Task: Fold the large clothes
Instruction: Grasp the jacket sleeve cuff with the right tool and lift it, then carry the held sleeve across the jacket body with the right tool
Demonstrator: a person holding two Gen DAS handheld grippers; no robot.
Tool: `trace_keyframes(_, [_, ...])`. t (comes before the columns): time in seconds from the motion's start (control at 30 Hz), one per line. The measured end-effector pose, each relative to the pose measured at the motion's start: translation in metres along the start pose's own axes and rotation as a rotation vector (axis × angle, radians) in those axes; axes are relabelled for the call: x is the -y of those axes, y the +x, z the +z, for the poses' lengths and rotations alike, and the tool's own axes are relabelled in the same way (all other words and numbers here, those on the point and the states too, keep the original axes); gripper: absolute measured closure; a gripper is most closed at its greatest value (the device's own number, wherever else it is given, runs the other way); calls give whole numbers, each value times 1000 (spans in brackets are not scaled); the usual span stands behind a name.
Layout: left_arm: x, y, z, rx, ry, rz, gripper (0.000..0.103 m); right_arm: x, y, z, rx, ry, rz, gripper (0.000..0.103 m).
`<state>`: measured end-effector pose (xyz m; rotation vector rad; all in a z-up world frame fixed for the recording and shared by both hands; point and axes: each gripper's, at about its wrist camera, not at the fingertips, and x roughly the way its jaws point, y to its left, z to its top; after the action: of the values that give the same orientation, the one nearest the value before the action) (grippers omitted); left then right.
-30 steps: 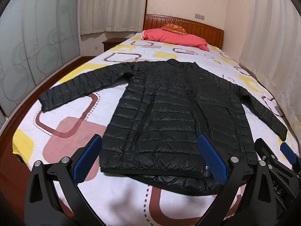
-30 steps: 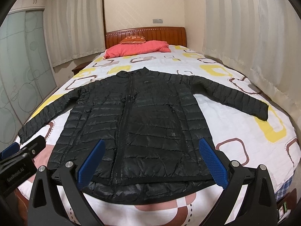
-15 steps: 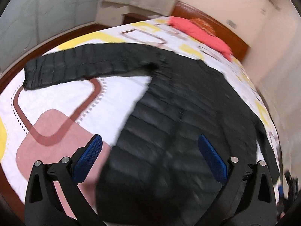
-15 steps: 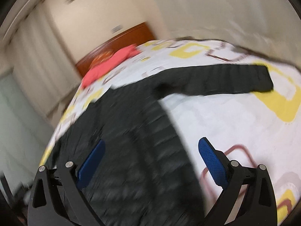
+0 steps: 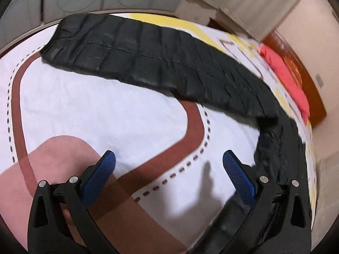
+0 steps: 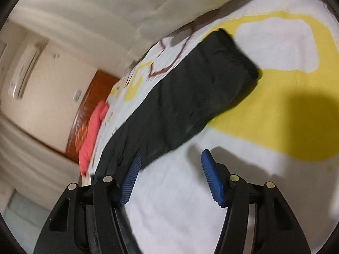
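The black quilted jacket [image 5: 190, 67] lies flat on the bed sheet [image 5: 84, 110], its glossy shell stitched into puffy horizontal channels. In the left wrist view we see one sleeve as a long padded band running from a square cuff toward the body at right. In the right wrist view we see the other sleeve [image 6: 190, 105], blurred, ending in a blunt cuff on a yellow patch. The sheet is white cotton, lightly creased, printed with rounded brown, pink and yellow outlines and dashed lines. Beyond lie a coral pillow [image 5: 286, 78] and a wooden headboard [image 5: 305, 80]. The left gripper [image 5: 168, 169] hovers with jaws spread wide over bare sheet, its ribbed blue pads gripping nothing. The right gripper [image 6: 170, 168] has just been closing its jaws, yet they stand apart, with only sheet between them, just beside the sleeve's edge.
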<state>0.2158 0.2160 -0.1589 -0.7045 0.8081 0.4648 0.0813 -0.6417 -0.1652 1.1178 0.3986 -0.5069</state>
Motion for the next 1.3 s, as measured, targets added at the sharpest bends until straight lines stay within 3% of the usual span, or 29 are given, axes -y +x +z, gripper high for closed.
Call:
trace_keyframes(0.3, [3,2,2,82,-16,36,2,20,15,31,173,105,58,36])
trace_keyframes(0.5, [6,8,2,108,0,53,2,12,20,41,238,59,-36,37])
trace_keyframes(0.57, [8,8,1,111,11,63,2,7,23,42,243,23,-88,49])
trace_keyframes(0.63, [7,9,2,113,14,64,2,8,26,44,230,-3,-106,75])
trace_keyframes(0.7, [6,9,4,115,13,63,2,12,31,49,189,7,-88,84])
trace_keyframes(0.8, [5,10,6,118,12,63,2,8,30,51,189,-8,-82,88])
trace_keyframes(1.07, [9,14,4,129,42,90,2,-79,16,24,223,-212,-5,89])
trace_keyframes(1.3, [16,21,2,126,79,144,2,-178,36,-41,158,-491,66,90])
